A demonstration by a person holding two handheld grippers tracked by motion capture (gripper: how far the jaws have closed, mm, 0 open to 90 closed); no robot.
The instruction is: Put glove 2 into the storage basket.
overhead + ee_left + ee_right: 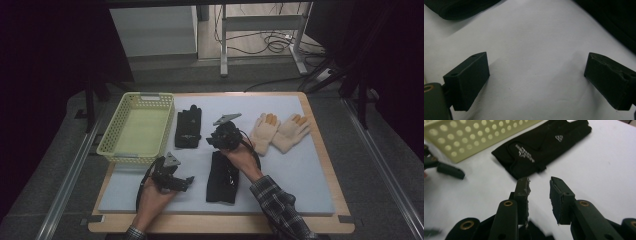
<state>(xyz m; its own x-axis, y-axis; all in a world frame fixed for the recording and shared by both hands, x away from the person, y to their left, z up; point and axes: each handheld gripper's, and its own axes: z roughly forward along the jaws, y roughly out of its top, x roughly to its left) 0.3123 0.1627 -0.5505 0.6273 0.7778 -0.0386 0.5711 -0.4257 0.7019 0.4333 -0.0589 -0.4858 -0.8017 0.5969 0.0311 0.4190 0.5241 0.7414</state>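
Observation:
A black glove (pixel 188 127) with white print (pixel 541 147) lies flat just right of the yellow basket (pixel 135 150). A second black glove (pixel 222 180) lies nearer the front. My right gripper (pixel 212 140) hovers between the two black gloves, pointing at the far one; in the right gripper view its jaws (pixel 540 187) stand apart over bare mat with nothing between them. My left gripper (pixel 185 181) rests low at the front left, pointing right. Its jaws (pixel 536 77) are wide open over the white mat. Dark fabric (pixel 456 8) edges that view's top.
Two cream gloves (pixel 262 132) (pixel 291 131) lie side by side at the back right of the white mat (pixel 300 170). The perforated basket wall (pixel 474 137) stands beyond the printed glove. Wooden table edges (pixel 330 165) frame the mat.

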